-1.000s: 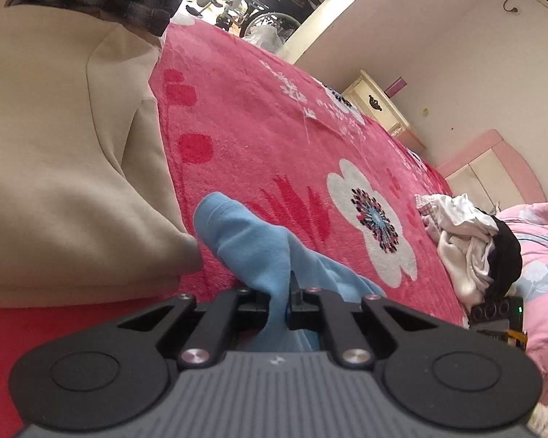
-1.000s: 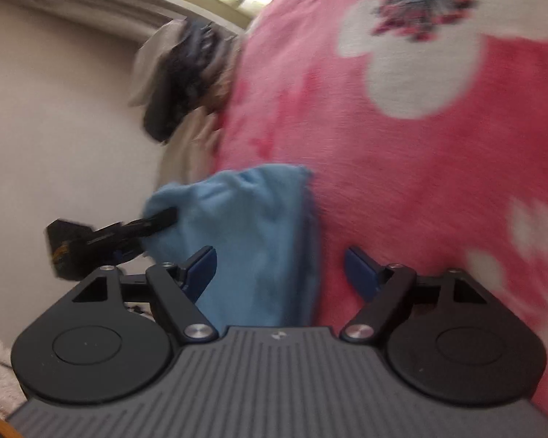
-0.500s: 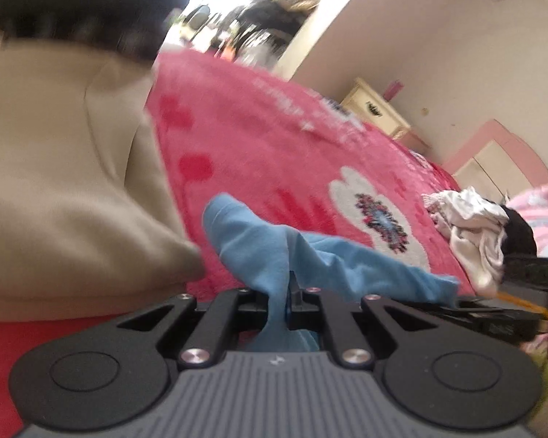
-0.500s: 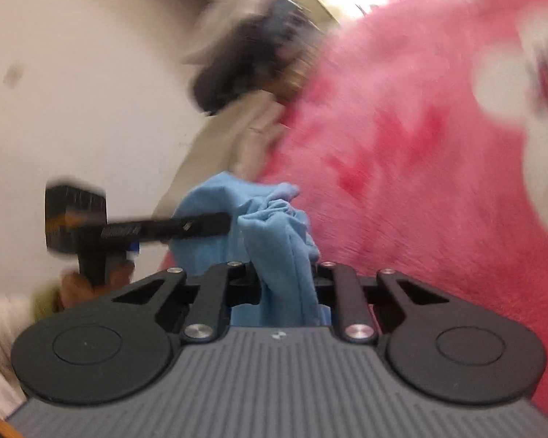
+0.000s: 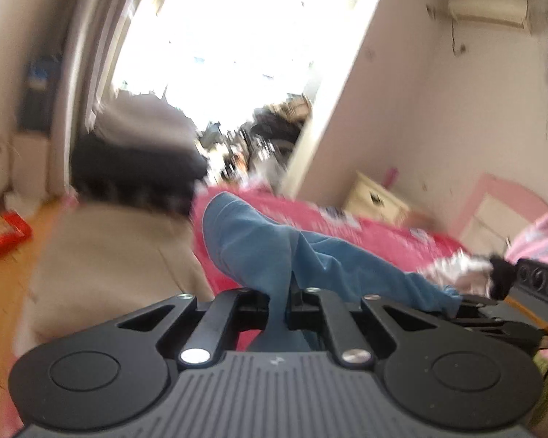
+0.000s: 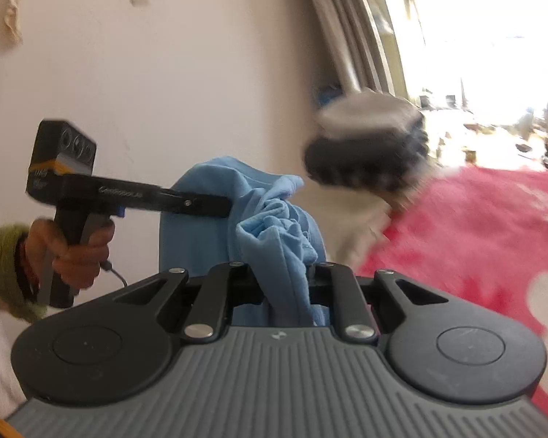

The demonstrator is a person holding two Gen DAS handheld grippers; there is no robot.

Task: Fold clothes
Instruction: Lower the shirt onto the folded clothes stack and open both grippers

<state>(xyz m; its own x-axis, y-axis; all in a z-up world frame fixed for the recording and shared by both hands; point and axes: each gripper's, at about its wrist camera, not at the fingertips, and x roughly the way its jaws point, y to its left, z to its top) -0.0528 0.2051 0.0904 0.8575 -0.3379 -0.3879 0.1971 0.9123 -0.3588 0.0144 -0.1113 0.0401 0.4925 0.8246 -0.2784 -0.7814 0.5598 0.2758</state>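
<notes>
Both grippers, left gripper and right gripper, now lift the clenched light-blue fleece garment clear of the pink floral blanket, ready for spreading flat.

Dark clothes heap motion-blurred; blue garment's pinched part hidden behind left hand-held gripper.

The blue garment is soft, matt knit cloth, creased where the left hand-held gripper pinches it. That gripper is matt black plastic with shiny metal rivets and a ribbed grey body. Beneath the garment, the pink bedspread looks fuzzy, like fleece. Left of the garment lies smooth beige cloth.
</notes>
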